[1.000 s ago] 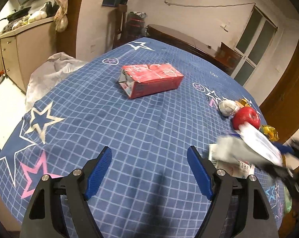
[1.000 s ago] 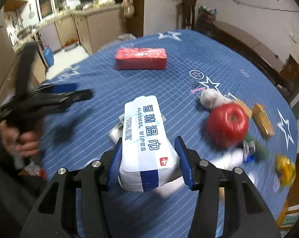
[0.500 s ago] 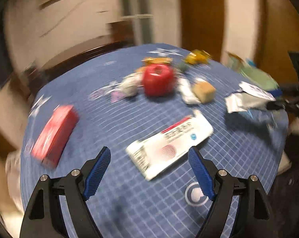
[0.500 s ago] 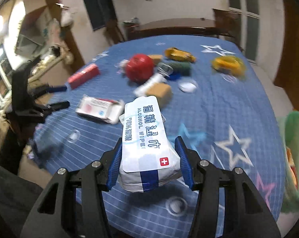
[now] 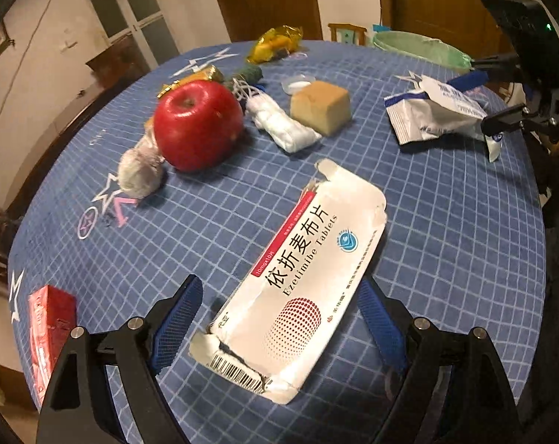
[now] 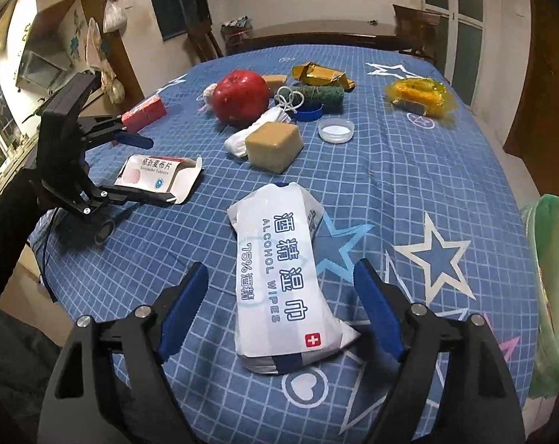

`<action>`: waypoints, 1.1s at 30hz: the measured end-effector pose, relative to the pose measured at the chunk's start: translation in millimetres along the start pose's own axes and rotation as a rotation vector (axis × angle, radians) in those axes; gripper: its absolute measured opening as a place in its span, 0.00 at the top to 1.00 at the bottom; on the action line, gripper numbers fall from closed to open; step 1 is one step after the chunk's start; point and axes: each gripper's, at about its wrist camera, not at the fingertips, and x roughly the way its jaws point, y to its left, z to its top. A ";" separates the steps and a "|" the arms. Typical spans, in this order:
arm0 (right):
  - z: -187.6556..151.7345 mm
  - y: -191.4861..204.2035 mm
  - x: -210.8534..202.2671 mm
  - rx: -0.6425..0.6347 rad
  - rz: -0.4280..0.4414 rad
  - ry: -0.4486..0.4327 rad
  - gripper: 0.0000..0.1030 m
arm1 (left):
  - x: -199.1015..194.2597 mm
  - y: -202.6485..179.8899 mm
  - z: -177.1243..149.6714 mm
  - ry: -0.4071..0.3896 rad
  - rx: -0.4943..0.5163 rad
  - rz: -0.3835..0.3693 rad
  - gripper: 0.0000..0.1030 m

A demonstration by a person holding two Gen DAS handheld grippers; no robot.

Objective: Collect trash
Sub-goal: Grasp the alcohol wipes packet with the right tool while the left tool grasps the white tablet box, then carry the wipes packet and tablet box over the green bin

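Desk [image 6: 409,185] under blue checked cloth. Left tongs [image 5: 279,327] spread around tablet box [image 5: 298,296]; right tongs [image 6: 279,310] spread around wipes pack [image 6: 279,273].

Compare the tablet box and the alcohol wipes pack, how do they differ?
The tablet box is flat torn cardboard with a red dot pattern; the alcohol wipes pack is a soft, puffy pouch with a blue band. The box lies between the open left gripper; the pack between the open right gripper. Both are white.
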 end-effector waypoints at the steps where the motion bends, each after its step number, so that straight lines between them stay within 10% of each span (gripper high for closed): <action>1: -0.3 -1.0 1.3 -0.002 0.003 0.008 0.25 | 1.3 1.2 -0.7 -0.004 -0.004 -0.008 0.17; 11: -9.2 -1.3 4.7 -0.022 0.007 0.059 0.25 | -0.7 2.1 -5.0 -0.028 -0.030 -0.073 0.35; 15: -13.2 1.4 6.2 -0.030 0.013 0.074 0.47 | -6.2 -6.4 -7.8 -0.034 -0.070 -0.023 0.41; 33: -7.6 7.6 -38.3 0.023 -0.017 -0.149 0.57 | -84.1 -75.6 25.0 -0.179 -0.402 0.203 0.43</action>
